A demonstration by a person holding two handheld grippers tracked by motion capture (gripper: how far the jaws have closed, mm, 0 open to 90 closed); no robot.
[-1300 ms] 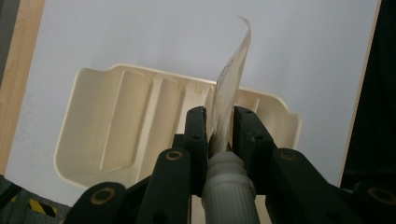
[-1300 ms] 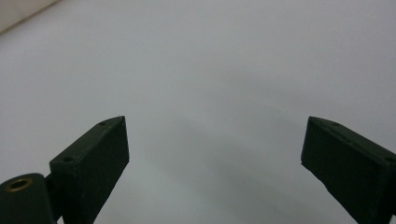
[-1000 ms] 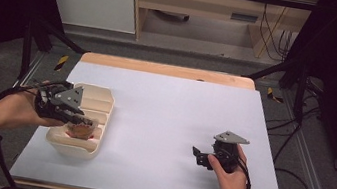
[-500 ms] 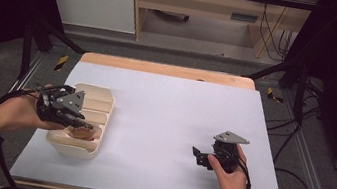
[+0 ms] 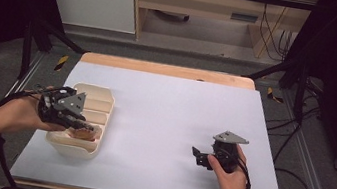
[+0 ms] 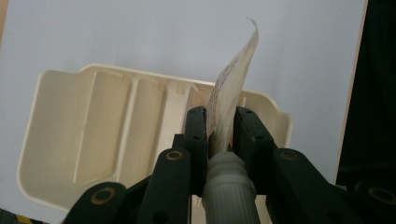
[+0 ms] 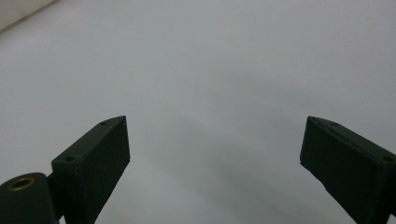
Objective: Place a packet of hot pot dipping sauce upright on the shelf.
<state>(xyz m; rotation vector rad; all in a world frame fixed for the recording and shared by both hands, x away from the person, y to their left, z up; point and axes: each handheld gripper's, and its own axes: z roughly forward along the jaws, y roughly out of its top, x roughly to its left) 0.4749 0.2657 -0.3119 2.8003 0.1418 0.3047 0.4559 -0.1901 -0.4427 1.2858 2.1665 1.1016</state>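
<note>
White table (image 5: pixel 175 105), cream tray (image 5: pixel 99 102) at its left: the left gripper (image 6: pixel 219 133) clamps a flat pouch (image 6: pixel 231 84) edge-up directly over it; the right gripper (image 5: pixel 200 157) idles agape, far off.

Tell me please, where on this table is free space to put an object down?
The broad middle of the white table is bare, between the cream plastic compartment tray and the right gripper. The far strip towards the wooden edge is free too. It is crowded at the tray, where the left gripper holds a flat patterned pouch.
</note>
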